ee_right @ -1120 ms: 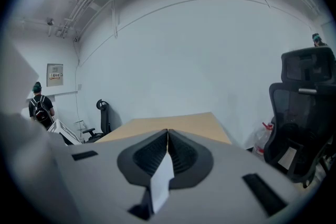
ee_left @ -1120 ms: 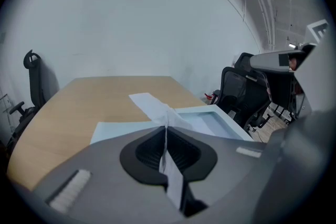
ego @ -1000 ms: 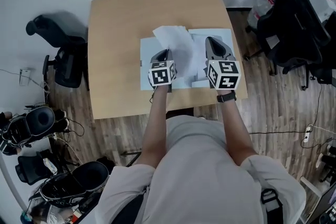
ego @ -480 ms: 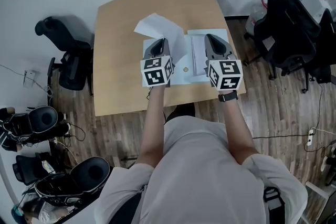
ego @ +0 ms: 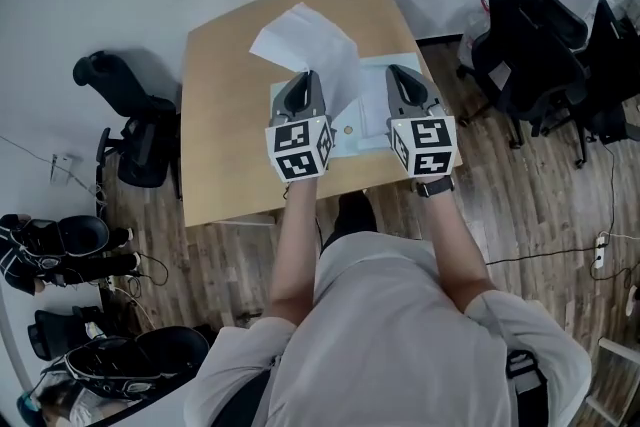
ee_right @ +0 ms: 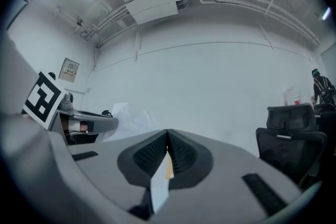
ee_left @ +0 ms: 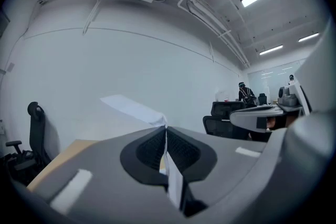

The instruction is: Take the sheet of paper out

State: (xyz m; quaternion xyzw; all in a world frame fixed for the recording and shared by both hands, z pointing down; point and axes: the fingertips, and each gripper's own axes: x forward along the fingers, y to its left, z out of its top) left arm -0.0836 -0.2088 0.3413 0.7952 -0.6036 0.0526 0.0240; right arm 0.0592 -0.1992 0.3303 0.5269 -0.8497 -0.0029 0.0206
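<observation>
My left tool (ego: 308, 80) is clamped tight on the sheet of paper (ego: 300, 40), which is held up above the worktop (ego: 225, 125) and fans away beyond the jaws. My right tool (ego: 397, 75) is closed on an edge of the pale blue folder (ego: 368, 110) just beside it. The sheet's near corner overlaps the folder; I cannot tell whether any of it sits inside.
</observation>
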